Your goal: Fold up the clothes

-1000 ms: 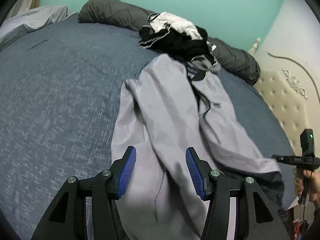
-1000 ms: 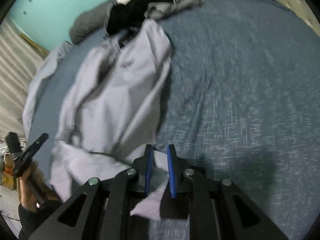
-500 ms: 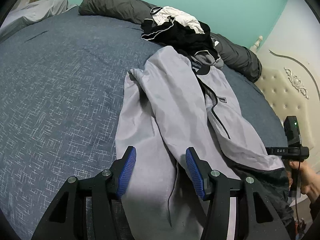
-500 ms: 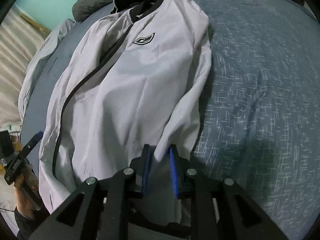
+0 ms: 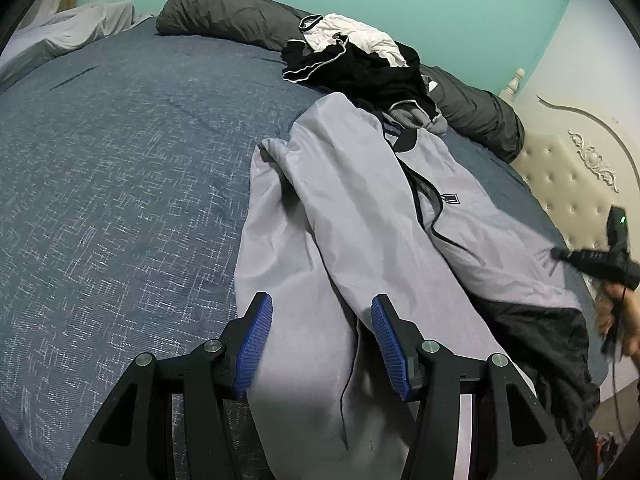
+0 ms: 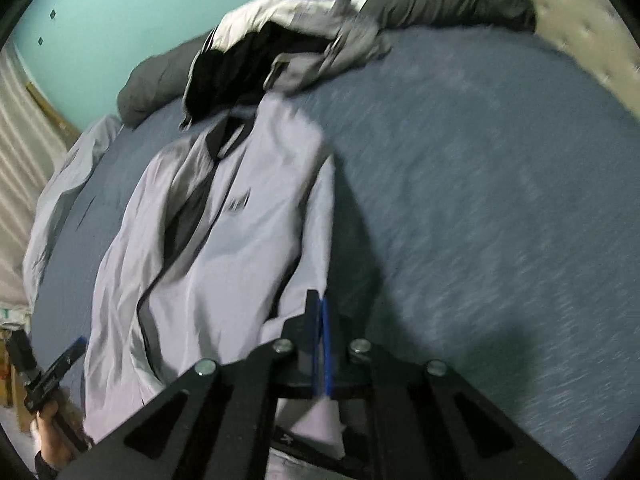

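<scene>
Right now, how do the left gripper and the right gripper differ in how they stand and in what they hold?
The left gripper stands open, its blue pads apart over the grey jacket; the right gripper is shut, pads together. The left pads press on nothing; the right is pinched on a fold of the jacket's edge. The left wrist view is sharp, the right wrist view blurred. Both have black frames, blue pads, and point down at the bed.

My left wrist view is sharp and evenly lit from above, though the bed (image 5: 120,184) bows hard toward the black round rim. My right wrist view is smeared — motion blur streaks the grey jacket (image 6: 224,240) and bedcover alike — with a heavy dark shadow beside the jacket's sleeve.
</scene>
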Demonstrator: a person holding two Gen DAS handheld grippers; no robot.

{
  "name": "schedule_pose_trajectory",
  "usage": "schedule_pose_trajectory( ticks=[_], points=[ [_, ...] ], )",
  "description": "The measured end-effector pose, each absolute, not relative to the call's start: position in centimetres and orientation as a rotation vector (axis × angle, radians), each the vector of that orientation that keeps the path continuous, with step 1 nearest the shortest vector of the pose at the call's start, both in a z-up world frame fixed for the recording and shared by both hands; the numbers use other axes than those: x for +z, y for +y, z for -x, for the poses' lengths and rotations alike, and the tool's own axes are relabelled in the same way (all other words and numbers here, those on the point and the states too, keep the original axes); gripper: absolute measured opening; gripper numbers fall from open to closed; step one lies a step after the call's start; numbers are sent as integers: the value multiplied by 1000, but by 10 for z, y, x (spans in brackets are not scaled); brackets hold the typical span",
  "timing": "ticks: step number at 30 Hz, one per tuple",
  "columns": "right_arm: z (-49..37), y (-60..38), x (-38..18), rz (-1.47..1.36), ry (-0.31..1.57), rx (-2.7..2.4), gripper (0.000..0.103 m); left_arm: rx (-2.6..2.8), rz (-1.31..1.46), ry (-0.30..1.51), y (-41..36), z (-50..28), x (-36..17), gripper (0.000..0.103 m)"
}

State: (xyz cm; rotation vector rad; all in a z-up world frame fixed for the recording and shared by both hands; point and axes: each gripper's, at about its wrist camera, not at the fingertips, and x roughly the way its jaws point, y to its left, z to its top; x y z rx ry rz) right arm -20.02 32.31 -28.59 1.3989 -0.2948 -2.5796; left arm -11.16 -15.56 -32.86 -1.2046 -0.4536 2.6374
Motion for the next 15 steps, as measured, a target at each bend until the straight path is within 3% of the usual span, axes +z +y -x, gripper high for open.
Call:
schedule_pose_trajectory(
  ticks=[8, 15],
  points=[
    [230, 374, -212, -1295, -185, -2793, 1, 2638, 1201, -461, -158, 114, -329, 56],
    [260, 385, -176, -1258, 54, -2943, 1, 2630, 1203, -447, -157, 113, -330, 56]
  ],
)
